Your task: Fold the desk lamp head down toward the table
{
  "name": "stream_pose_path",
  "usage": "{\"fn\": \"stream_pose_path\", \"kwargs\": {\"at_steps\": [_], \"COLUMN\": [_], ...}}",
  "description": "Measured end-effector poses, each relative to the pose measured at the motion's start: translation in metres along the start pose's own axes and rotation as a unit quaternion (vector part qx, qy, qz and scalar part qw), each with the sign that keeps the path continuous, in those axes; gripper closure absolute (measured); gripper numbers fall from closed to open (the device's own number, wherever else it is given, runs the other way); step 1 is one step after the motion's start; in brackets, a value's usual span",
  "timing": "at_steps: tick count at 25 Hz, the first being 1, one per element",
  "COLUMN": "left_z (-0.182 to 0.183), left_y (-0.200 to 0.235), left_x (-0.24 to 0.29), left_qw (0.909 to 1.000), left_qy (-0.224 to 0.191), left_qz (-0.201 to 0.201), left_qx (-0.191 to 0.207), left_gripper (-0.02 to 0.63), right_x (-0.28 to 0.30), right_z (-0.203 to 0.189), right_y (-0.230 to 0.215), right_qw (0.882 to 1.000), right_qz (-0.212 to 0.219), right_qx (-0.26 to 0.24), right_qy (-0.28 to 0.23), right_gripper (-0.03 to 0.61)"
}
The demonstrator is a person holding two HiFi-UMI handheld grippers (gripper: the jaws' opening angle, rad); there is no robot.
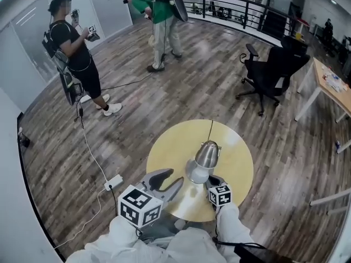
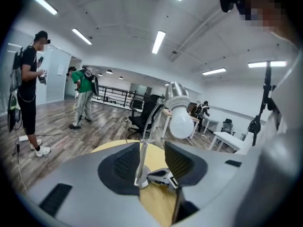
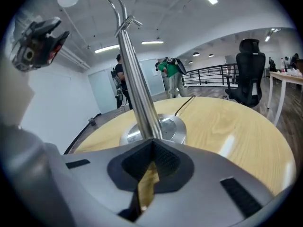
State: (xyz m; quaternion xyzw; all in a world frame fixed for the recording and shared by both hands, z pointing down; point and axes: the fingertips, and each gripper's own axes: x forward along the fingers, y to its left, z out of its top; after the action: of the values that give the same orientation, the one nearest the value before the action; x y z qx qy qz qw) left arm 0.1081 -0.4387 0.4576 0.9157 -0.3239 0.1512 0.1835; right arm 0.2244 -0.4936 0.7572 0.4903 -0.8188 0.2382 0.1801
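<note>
- desk lamp (image 1: 207, 155) is standing mid round table (image 1: 241, 147), stem (image 2: 142, 148) near upright, head tilting bulb-first down toward the near edge.
- left gripper (image 2: 147, 163) is gaping round the stem, not pinching.
- right gripper (image 3: 152, 144) is sitting closed, empty, beside the stem.

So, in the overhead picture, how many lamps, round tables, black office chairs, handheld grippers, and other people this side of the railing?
Silver metal desk lamp: 1
Round yellow wooden table: 1
Black office chair: 1
Handheld grippers: 2 (left gripper, right gripper)
Other people standing: 2 (one in black, one in a green top)
Total: 7
</note>
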Motion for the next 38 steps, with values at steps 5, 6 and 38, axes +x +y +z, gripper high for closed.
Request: {"fn": "stream_pose_path", "kwargs": {"at_steps": [5,6,38], "left_z": [0.059,0.068,-0.032], "left_y": [-0.043,-0.051,-0.088], "left_x": [0.009,0.011,0.006], "left_qw": [0.9982,0.9977,0.9772], "left_qy": [-0.024,-0.028,0.138], "left_qz": [-0.035,-0.043,-0.004], "left_qx": [0.041,0.045,0.161], "left_gripper": [0.427,0.422,0.396], "right_x": [0.003,0.004,0.002], "right_z": [0.001,0.0,-0.003], "right_y": [-0.003,-0.003,0.008], "right_qw": [1.0,1.0,0.999], "right_qz": [0.009,0.011,0.034], "right_qx": [-0.017,-0.011,-0.021], "right_qy": [0.011,0.014,0.034], "right_gripper": [0.566,0.566,0.566]}}
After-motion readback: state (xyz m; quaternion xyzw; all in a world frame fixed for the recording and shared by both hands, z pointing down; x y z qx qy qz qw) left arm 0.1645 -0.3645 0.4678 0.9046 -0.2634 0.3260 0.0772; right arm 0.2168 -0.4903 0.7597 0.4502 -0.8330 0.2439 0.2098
